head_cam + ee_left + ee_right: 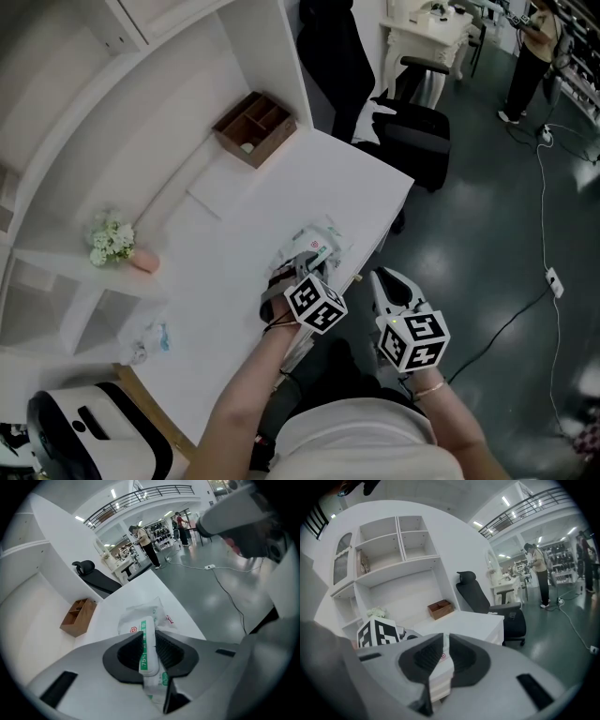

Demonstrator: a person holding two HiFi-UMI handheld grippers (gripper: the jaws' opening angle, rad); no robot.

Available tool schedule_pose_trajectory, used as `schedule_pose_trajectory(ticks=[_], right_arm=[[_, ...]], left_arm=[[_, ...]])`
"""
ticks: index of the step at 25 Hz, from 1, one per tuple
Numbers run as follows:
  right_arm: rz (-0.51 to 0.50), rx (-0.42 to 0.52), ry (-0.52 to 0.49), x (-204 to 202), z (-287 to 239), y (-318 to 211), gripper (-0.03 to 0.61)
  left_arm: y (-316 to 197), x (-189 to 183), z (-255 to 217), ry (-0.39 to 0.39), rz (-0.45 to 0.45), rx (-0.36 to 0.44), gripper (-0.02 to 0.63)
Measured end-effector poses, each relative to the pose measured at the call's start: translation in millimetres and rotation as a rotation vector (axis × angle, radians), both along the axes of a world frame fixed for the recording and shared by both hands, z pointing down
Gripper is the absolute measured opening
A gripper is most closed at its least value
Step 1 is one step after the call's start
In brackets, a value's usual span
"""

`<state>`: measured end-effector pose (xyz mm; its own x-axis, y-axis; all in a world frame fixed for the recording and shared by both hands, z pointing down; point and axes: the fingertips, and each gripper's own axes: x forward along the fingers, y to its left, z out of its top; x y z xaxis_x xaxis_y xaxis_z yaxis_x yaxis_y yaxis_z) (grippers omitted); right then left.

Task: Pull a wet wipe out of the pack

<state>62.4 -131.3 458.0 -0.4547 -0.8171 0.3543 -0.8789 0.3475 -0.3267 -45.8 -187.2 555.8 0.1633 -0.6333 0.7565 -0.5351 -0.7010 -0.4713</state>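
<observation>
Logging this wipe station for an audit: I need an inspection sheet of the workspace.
Surface: white desk.
Job's things: wet wipe pack near the desk's front edge, green-striped flap raised.
Clutter: wooden organiser at the back; flowers on a shelf.
Grippers: left gripper shut on the flap; right gripper beside the desk, jaws a slit apart, empty.
Cables: white cord to a power strip on the floor.
Surroundings: black office chair; a person beyond.

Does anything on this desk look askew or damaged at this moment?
Yes. The wet wipe pack is crumpled and lies slanted near the front edge of the desk. The left gripper pinches a raised fold of it, so it looks deformed. Nothing else stands out.
</observation>
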Motion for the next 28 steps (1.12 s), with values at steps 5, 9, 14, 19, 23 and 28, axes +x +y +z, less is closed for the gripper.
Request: schedule_pose_trajectory(ticks=[5, 9, 14, 19, 23, 28], right_arm=[[-0.001, -0.01, -0.002, -2.9, 1.7, 1.7, 0.028], [0.001, -0.013, -0.001, -3.5, 2.0, 1.8, 0.028], [-0.001, -0.017, 0.0, -4.4, 1.7, -0.9, 0.028], [-0.008, -0.019, -0.001, -8.0, 2.3, -3.2, 0.028], [-0.015, -0.021, -0.003, -11.5, 2.9, -5.6, 0.028], [-0.023, -0.022, -0.001, -15.4, 2.7, -7.2, 0.028]], left_arm=[[0.7, -0.3, -1.5, 0.014, 0.002, -0.008, 0.06], [1.1, -0.3, -5.1, 0.055, -0.008, -0.019, 0.049], [0.2, -0.8, -10.6, 0.106, -0.021, -0.029, 0.037], [-1.1, -2.8, -15.0, 0.174, -0.049, -0.041, 0.032], [-2.9, -4.4, -19.0, 0.225, -0.065, -0.054, 0.029], [-4.0, -6.7, -23.2, 0.288, -0.082, -0.075, 0.026]])
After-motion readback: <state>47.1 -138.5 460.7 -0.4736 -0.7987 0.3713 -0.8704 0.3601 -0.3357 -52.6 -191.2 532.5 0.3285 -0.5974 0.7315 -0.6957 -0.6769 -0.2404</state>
